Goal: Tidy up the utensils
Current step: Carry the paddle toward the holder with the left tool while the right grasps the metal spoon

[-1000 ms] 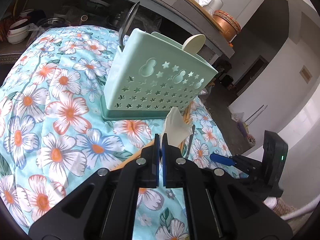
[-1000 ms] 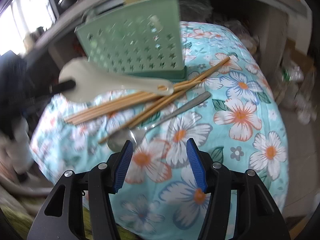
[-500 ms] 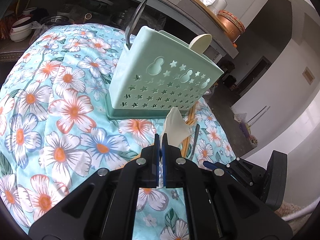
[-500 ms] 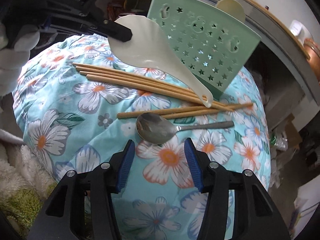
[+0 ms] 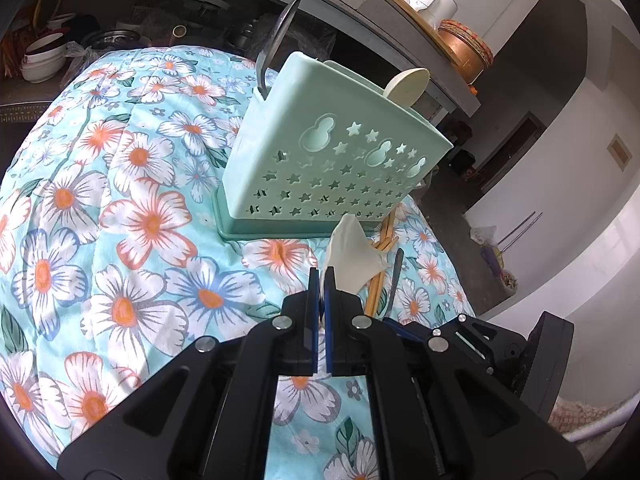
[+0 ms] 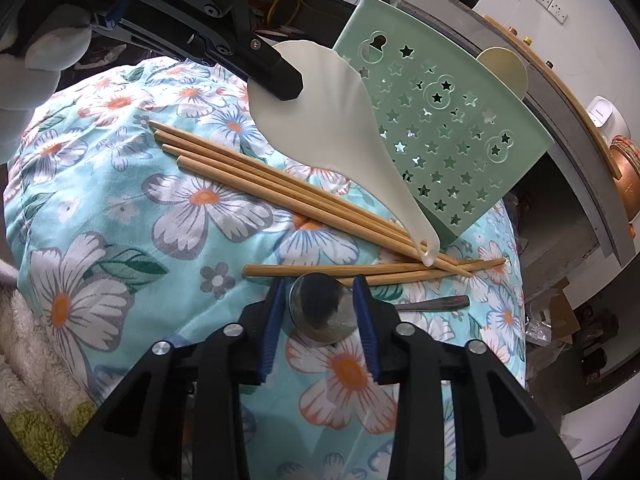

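**A:** Status on the right gripper (image 6: 322, 312)?

**B:** Jaws closing, metal spoon (image 6: 323, 308) bowl sits between the blue pads. Pads look at or just off the bowl's edges; can't confirm they press yet. The spoon lies flat on the floral cloth (image 6: 120, 216), handle running right. Going for the bowl makes sense: it's the widest part and the end nearest the gripper.

**A:** Left gripper (image 5: 322, 280)?

**B:** Clamped tight on the blade of the white rice paddle (image 6: 320, 120). The paddle is lifted at the blade end, its handle slanting down so the tip rests on the chopsticks (image 6: 280, 184). Reads as parked there while the right side works.

**A:** What's beyond that?

**B:** Chopsticks loose on the cloth just past the spoon: four in a bundle running diagonally, two more crossing nearly level right beside the spoon bowl. Risk: closing pads could nudge the nearest stick.

**A:** Destination?

**B:** The green holder (image 5: 332, 156), star cut-outs, stands upright at the far side, touching distance behind the chopsticks. It already holds a metal utensil (image 5: 276, 44) at its left end and a cream spoon (image 5: 408, 86) at its right. So partly sorted; paddle, spoon and sticks are still outside.
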Tool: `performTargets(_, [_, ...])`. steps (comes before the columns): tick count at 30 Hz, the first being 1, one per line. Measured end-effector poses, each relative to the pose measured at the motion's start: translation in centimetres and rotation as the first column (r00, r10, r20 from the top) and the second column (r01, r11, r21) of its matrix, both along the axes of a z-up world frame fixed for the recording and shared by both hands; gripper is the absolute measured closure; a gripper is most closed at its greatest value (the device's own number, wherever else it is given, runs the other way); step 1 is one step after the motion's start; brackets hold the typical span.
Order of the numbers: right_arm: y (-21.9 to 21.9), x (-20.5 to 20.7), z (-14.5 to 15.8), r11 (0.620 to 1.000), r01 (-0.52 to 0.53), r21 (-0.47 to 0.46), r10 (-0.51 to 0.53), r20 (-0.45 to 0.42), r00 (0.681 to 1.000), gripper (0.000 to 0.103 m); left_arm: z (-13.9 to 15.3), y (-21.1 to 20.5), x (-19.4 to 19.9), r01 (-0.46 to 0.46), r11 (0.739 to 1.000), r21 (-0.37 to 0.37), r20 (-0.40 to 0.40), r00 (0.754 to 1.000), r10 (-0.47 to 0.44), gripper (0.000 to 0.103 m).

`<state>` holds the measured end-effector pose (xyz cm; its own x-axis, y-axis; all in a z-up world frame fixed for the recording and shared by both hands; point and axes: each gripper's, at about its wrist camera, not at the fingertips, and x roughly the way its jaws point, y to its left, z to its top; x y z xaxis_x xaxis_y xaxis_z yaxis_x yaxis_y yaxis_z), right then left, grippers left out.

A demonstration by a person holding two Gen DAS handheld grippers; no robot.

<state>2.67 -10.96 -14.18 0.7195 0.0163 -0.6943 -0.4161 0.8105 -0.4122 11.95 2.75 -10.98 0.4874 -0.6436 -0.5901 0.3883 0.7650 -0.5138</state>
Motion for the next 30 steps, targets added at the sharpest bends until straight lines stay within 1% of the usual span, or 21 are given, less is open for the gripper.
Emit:
performTargets(1, [0.2,0.0,-0.1,1.000,-0.002,-0.001,0.002,0.000,1.000,0.080,0.0,0.0,0.0,0.000,1.000,0.000,0.000,1.000,0.000,0.102])
performTargets(3, [0.3,-0.4,-0.3,1.000,-0.004,-0.007,0.004,0.006,1.000,0.086,0.0,0.0,0.0,-0.001,1.000,0.001,0.001,1.000,0.001,0.102])
performTargets(6, [0.7,-0.8,-0.4,1.000,-0.005,-0.023,0.006,0.020,1.000,0.090,0.0,0.0,0.1,-0.003,1.000,0.003,0.003,1.000,0.003,0.102])
performTargets(12, [-0.4,-1.2,0.4,1.000,0.016,0.016,-0.017,0.022,1.000,0.092,0.2,0.1,0.1,-0.006,1.000,0.002,0.010,1.000,0.006,0.102])
performTargets(19, [-2.0,-1.8,2.3,0.996,0.055,0.075,-0.057,0.034,0.998,0.095,0.4,0.1,-0.1,-0.008,1.000,0.000,0.016,1.000,0.008,0.102])
performTargets(24, [-3.3,-1.6,4.1,0.985,0.088,0.151,-0.095,0.042,0.995,0.097,0.5,0.0,-0.2,-0.008,1.000,0.002,0.020,1.000,0.008,0.102])
performTargets(27, [-4.3,-1.4,5.3,0.969,0.109,0.221,-0.121,0.042,0.992,0.097,0.5,-0.1,-0.3,-0.008,1.000,0.003,0.023,1.000,0.008,0.102])
performTargets(30, [-5.0,-1.3,6.2,0.955,0.125,0.268,-0.142,0.045,0.989,0.098,0.6,-0.2,-0.3,-0.008,1.000,0.005,0.024,1.000,0.008,0.102])
